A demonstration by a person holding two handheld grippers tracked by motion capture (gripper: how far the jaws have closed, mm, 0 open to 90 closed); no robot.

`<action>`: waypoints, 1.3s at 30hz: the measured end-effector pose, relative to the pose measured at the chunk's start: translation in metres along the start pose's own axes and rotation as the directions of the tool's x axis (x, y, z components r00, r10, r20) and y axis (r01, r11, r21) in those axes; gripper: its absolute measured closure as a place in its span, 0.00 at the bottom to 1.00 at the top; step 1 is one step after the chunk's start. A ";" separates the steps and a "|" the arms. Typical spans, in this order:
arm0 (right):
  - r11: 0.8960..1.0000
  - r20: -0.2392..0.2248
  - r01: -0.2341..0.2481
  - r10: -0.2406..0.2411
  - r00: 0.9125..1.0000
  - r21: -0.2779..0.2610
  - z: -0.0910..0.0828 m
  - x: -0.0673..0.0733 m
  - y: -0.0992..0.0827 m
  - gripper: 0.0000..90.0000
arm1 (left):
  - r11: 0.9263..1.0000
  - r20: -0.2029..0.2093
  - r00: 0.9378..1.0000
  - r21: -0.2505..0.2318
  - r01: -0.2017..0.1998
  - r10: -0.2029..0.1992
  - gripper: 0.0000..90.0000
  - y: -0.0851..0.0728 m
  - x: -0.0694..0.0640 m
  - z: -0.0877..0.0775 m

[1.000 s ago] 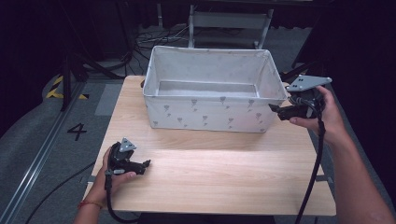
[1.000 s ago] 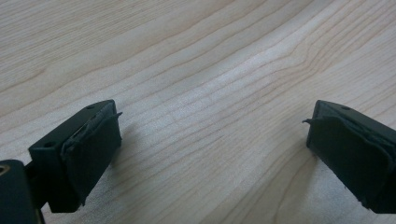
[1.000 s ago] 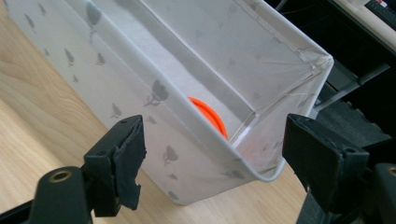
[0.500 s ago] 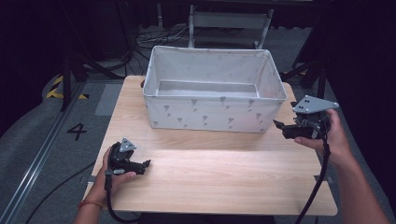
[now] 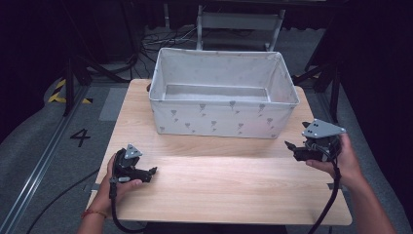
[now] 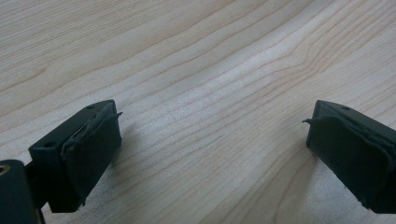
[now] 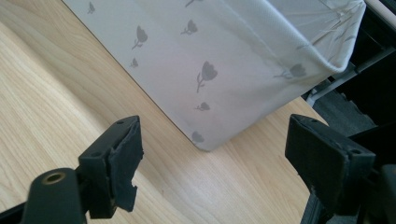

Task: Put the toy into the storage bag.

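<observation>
A white fabric bin [image 5: 221,114] printed with small grey flowers stands at the back of the wooden table [image 5: 219,180], and its inside looks empty. My left gripper [image 5: 152,171] rests low at the table's front left, open, with bare wood between its jaws [image 6: 210,135]. My right gripper [image 5: 290,148] hovers at the right edge, just in front of the bin's near right corner [image 7: 205,140]. It is open with nothing held, and its view looks at the bin's flowered wall [image 7: 210,60].
A grey chair frame [image 5: 238,22] and cables [image 5: 160,39] lie behind the table. To the left runs grey floor with a painted 4 [image 5: 80,137] and a metal rail [image 5: 34,175]. Wide bare wood lies between the two hands.
My right gripper has come down and back toward the front, away from the bin's right corner. The left gripper has stayed put.
</observation>
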State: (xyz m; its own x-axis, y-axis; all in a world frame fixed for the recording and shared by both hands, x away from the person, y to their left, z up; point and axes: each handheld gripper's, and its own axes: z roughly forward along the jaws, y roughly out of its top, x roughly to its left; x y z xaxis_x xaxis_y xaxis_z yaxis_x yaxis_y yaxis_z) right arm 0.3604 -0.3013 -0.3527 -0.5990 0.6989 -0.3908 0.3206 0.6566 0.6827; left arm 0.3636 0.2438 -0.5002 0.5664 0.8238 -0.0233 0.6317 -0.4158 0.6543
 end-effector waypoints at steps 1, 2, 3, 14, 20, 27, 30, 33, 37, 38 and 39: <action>1.000 -0.001 -0.002 0.002 1.000 -0.001 0.001 0.002 -0.002 0.22 | 1.000 0.000 1.000 0.000 0.000 0.000 0.04 0.000 0.000 0.000; 1.000 0.000 -0.004 0.004 1.000 -0.002 0.002 0.004 -0.004 0.22 | 1.000 0.000 1.000 0.000 0.000 0.000 0.04 0.000 0.000 0.000; 1.000 -0.003 -0.001 0.001 1.000 0.002 0.003 0.006 -0.007 0.21 | 1.000 0.000 1.000 0.000 0.000 0.000 0.04 0.000 0.000 0.000; 1.000 -0.007 -0.006 0.006 1.000 0.018 0.014 0.019 -0.032 0.19 | 1.000 -0.001 1.000 -0.001 0.001 -0.001 0.04 0.000 0.000 0.000; 0.999 -0.009 -0.026 0.027 1.000 0.033 0.022 0.025 -0.048 0.18 | 1.000 -0.001 1.000 -0.001 0.001 -0.001 0.04 0.000 0.000 0.000; 0.997 0.007 -0.052 0.051 0.999 0.061 0.031 0.031 -0.071 0.18 | 1.000 -0.001 1.000 -0.001 0.001 -0.001 0.04 0.000 0.000 0.000; 0.995 -0.002 -0.078 0.078 0.997 0.061 0.034 0.032 -0.080 0.18 | 1.000 -0.001 1.000 -0.001 0.001 -0.001 0.04 0.000 0.000 0.000; 0.992 -0.014 -0.105 0.106 0.994 0.063 0.036 0.035 -0.092 0.18 | 1.000 -0.001 1.000 -0.001 0.001 -0.001 0.04 0.000 0.000 0.000; 0.990 -0.030 -0.121 0.124 0.992 0.069 0.038 0.036 -0.105 0.18 | 1.000 -0.001 1.000 -0.001 0.001 -0.001 0.04 0.000 0.000 0.000; 0.990 -0.030 -0.121 0.124 0.992 0.069 0.038 0.036 -0.105 0.18 | 1.000 -0.001 1.000 -0.001 0.001 -0.001 0.04 0.000 0.000 0.000; 0.989 -0.042 -0.137 0.140 0.989 0.063 0.039 0.036 -0.110 0.18 | 1.000 -0.001 1.000 0.000 0.001 -0.001 0.04 0.000 0.000 0.000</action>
State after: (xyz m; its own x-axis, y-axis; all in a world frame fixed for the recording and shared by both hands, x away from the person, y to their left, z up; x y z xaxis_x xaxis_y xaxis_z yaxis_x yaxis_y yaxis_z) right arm 0.3319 -0.3373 -0.4658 -0.5787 0.7712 -0.2652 0.4453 0.5712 0.6896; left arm 0.3635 0.2438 -0.5002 0.5654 0.8245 -0.0230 0.6319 -0.4150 0.6545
